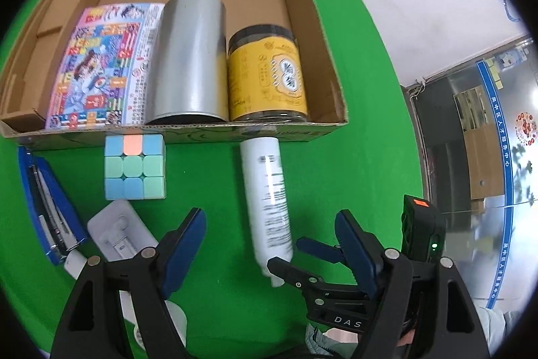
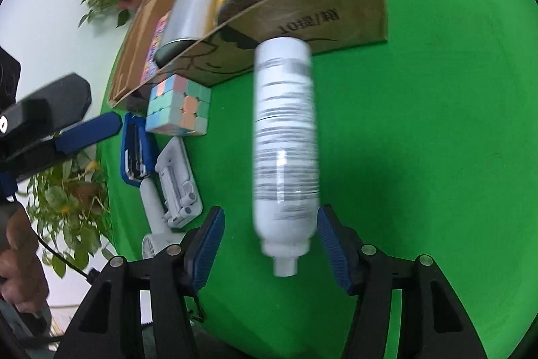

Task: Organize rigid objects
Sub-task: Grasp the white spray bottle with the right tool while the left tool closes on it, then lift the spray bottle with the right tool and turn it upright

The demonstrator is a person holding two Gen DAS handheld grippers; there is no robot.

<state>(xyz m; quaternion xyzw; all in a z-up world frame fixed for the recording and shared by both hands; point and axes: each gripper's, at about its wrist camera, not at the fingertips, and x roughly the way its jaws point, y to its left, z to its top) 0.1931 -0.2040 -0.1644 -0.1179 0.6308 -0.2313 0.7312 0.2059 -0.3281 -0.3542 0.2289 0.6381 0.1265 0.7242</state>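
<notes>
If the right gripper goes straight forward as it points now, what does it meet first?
The white bottle: it lies between the open fingers of the right gripper, neck toward the camera. Behind it stands the cardboard box.

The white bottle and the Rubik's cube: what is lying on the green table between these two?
Nothing: in the left wrist view only bare green table separates the white bottle from the Rubik's cube.

Both tools share one build. The left gripper (image 1: 269, 234) and right gripper (image 2: 270, 238) have black angular frames with triangular cut-outs, silver round screws, and ribbed dark-blue finger pads (image 2: 208, 244). White "DAS" lettering marks one black body.
</notes>
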